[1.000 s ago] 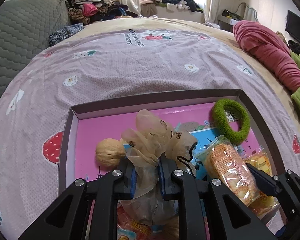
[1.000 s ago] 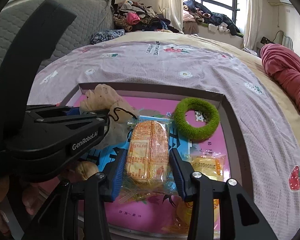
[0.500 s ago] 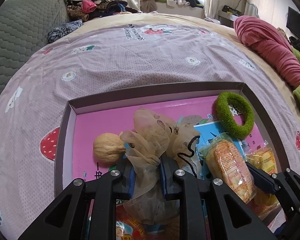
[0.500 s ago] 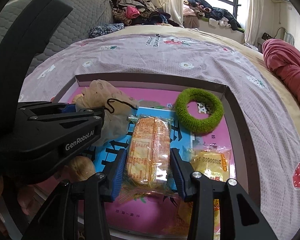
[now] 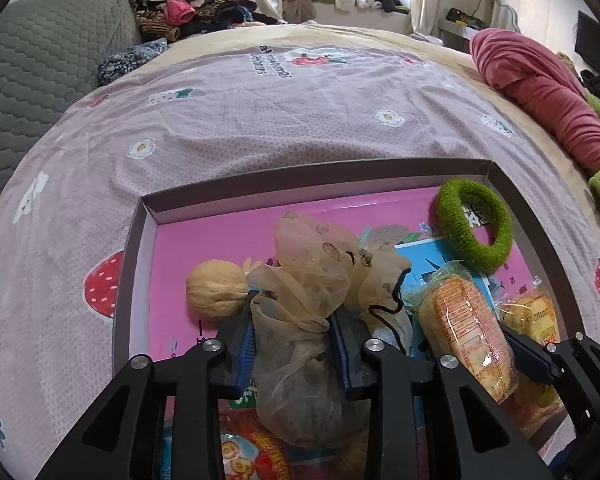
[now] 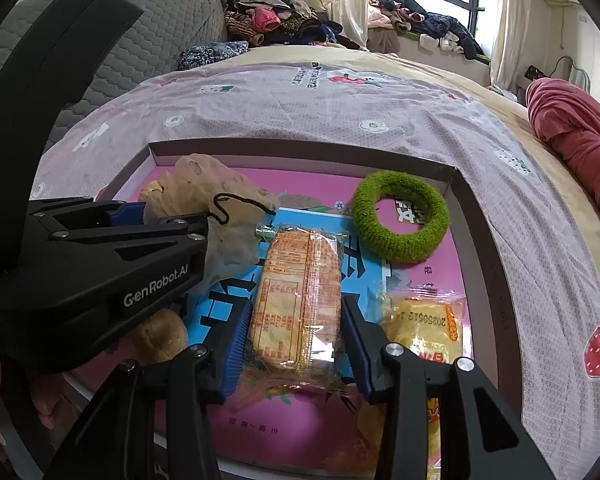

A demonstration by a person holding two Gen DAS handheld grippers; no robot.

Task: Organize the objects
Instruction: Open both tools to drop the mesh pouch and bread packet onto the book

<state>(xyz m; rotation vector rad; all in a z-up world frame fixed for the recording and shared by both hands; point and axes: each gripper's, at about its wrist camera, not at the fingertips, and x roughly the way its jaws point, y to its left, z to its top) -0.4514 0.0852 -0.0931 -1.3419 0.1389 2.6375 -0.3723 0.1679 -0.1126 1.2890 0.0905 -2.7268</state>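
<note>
From the left wrist view, we saw the left gripper (image 5: 292, 344) over a shallow box (image 5: 300, 178) with a pink printed floor, set on a lilac bedspread (image 5: 260, 120) patterned with flowers and strawberries. Its jaws had just been opening, and a beige mesh drawstring pouch (image 5: 300, 300) sat between the blue pads (image 5: 246, 350); the gauze bulged against both pads, so we could not tell whether they still pressed it or merely flanked it. A walnut (image 5: 216, 294) lay on the box floor just left of the pouch, touching its gathered top. To the right lay an orange snack packet (image 5: 464, 328), a yellow snack packet (image 5: 534, 316) beyond it, and a green fuzzy ring (image 5: 476, 224) in the far right corner of the box. The right gripper's fingers (image 5: 528, 354) reached in beside the orange packet. A crimson blanket (image 5: 540, 92) lay rumpled at the bed's far right.

From the right wrist view, we saw the right gripper (image 6: 294, 344) clamped on the orange snack packet (image 6: 298, 296), both blue pads against its long sides; the packet rested lengthwise on the box's (image 6: 300, 148) blue printing. The yellow snack packet (image 6: 424, 320) lay just to its right, the green fuzzy ring (image 6: 400, 216) farther back, apart from both. The left gripper (image 6: 172, 216) crossed the left of the picture with the pouch (image 6: 212, 192) at its tips, and the walnut (image 6: 162, 336) showed beneath it.
</note>
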